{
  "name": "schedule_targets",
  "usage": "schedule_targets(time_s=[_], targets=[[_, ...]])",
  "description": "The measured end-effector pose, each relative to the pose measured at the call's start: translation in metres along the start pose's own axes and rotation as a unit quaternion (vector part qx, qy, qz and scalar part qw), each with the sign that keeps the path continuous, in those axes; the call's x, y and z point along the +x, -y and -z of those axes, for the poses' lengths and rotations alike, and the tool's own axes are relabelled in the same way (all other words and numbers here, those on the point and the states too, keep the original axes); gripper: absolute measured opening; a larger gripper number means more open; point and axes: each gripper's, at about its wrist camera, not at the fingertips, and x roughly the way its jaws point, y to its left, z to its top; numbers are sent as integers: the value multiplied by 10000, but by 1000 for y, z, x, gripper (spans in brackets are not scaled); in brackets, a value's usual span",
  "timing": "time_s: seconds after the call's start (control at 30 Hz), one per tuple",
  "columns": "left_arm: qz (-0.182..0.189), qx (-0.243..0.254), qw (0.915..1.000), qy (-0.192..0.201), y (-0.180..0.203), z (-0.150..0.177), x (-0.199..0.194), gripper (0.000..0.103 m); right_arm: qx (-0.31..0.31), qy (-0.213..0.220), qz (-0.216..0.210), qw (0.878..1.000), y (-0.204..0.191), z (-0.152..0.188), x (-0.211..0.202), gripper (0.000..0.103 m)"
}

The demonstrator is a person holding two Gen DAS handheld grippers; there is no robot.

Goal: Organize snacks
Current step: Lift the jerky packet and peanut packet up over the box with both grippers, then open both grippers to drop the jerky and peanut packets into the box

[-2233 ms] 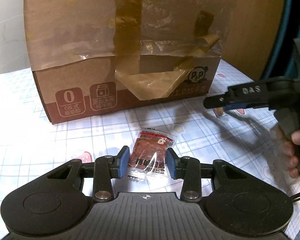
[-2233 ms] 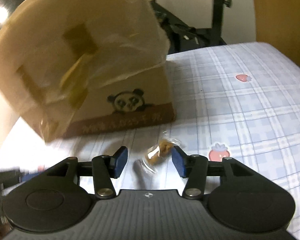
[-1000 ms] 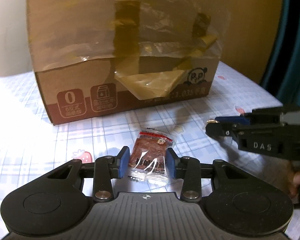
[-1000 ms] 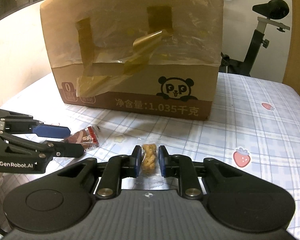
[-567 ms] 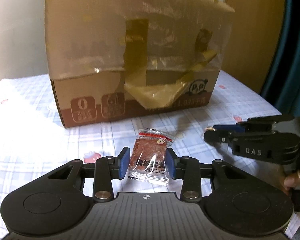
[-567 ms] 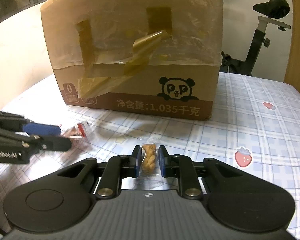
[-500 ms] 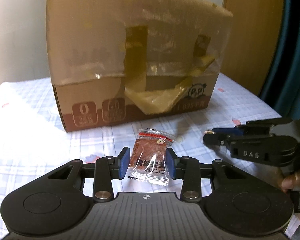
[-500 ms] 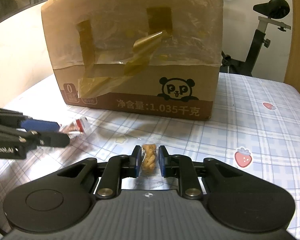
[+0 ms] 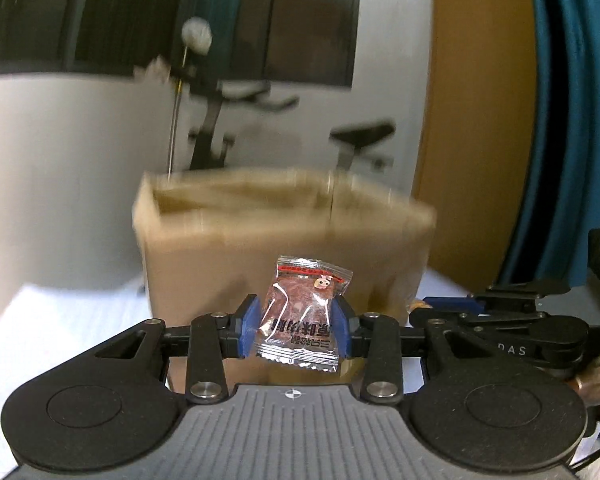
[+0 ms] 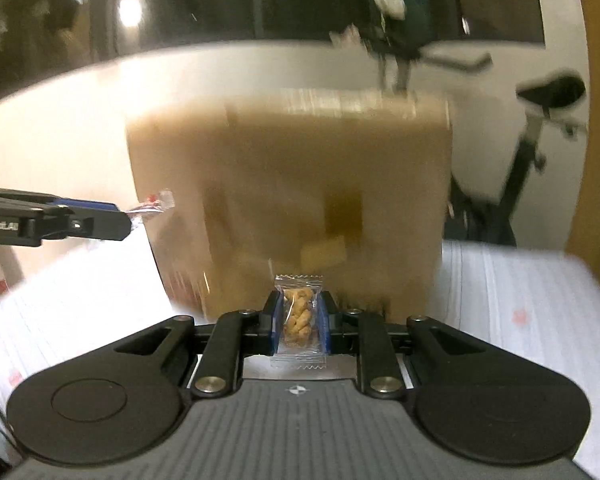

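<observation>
Before box (image 9: 228,248), both tongs (image 9: 296,322) level, gripping.

"DAS" stands on the right gripper (image 9: 420,312) (side-on, beyond the left gripper's right finger); the meat packet (image 9: 304,312) lettering is unreadable.

Cardboard box (image 9: 284,248) on table (image 9: 60,320), ahead of both grippers. Meat snack packet (image 9: 306,312) between left gripper (image 9: 296,326) fingers; twist snack packet (image 10: 299,316) between right gripper (image 10: 299,322) fingers. Exercise bike (image 10: 540,128) behind box.
</observation>
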Motion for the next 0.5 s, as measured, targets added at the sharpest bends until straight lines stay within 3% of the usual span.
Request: schedule_targets(time_s=[0.13,0.23,0.37,0.5], targets=[[37,-49,9995,307,-7,-38,4,41,-110,626,-229,9977,-1,-49,-15,20],[-46,-76,9992,383,-9,-60,24,41,-60,845,-273,9960,3,-81,-10,20],[-117,-240,9995,148,-15,-77,60,41,89,882,-191,9959,14,-114,10,20],[-263,-346,9990,-122,-29,-80,89,41,335,629,-136,9974,20,-131,39,20]])
